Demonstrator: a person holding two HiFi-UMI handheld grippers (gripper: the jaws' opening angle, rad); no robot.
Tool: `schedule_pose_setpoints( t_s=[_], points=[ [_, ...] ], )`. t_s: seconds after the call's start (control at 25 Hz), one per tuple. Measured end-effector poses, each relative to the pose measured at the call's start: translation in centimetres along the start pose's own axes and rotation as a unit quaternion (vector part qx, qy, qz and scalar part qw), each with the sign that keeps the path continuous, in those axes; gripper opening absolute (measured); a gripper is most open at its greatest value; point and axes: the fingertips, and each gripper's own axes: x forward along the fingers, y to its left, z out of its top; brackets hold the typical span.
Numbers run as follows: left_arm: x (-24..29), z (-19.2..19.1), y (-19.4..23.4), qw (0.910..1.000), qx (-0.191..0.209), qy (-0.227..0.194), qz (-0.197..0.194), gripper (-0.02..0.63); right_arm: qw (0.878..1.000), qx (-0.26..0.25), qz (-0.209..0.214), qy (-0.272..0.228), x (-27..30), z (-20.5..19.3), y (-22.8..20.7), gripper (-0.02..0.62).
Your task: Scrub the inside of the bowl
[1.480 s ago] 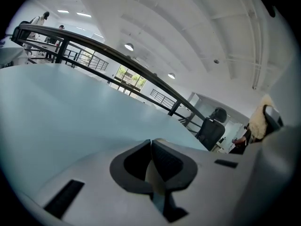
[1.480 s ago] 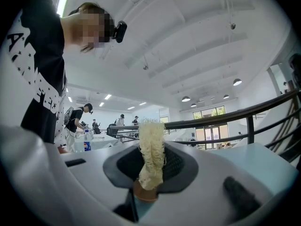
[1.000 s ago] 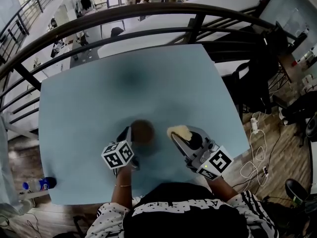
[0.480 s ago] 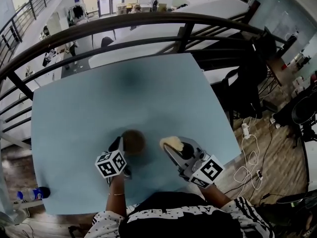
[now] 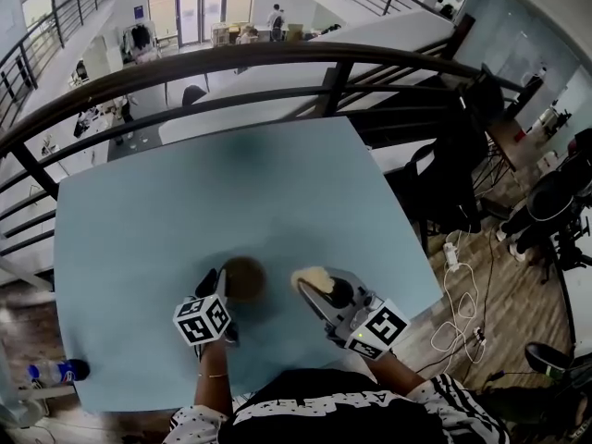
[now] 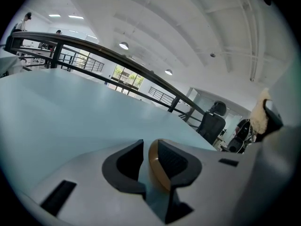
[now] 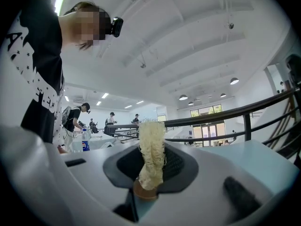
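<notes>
The left hand-held gripper [image 6: 146, 161] had just been opening, its jaws loose around the rim of the brown bowl [image 5: 245, 277] on the bench [image 5: 185, 192], while the right hand-held gripper [image 5: 324, 289] squeezed the scrubber [image 7: 151, 145] beside it; more scrubbing would likely need a fresh hold first.

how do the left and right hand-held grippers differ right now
The left hand-held gripper has just been opening, jaws apart round the rim of the brown bowl; the right hand-held gripper is shut on a pale scrubber. The left is at the bowl; the right holds its scrubber beside the bowl, not inside. Both are over the blue table.
</notes>
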Motion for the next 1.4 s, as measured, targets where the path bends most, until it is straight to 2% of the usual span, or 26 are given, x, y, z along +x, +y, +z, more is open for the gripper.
schedule_pose_setpoints(
  t_s=[0.24,0.48,0.8,1.04,1.4],
  points=[
    [-1.6,0.9,0.2,0.9996,0.019,-0.017,0.014,0.099,1.0,0.008,0.004,-0.004,0.1,-0.4,0.3,0.071],
    [-4.3,2.9,0.5,0.9979,0.034,-0.052,0.016,0.095,1.0,0.008,0.016,-0.002,1.3,-0.6,1.9,0.071],
    [-6.7,4.3,-0.3,0.9954,0.05,-0.081,0.007,0.03,0.999,0.014,0.031,0.001,2.6,-0.9,3.3,0.071],
    [-8.2,4.9,-0.7,0.9934,0.055,-0.1,0.005,0.015,0.999,0.013,0.047,-0.003,3.4,-0.9,3.7,0.071],
    [-10.4,5.6,-1.6,0.9916,0.052,-0.115,0.028,0.015,0.997,0.023,0.075,-0.014,3.9,0.1,3.3,0.071]
  ],
)
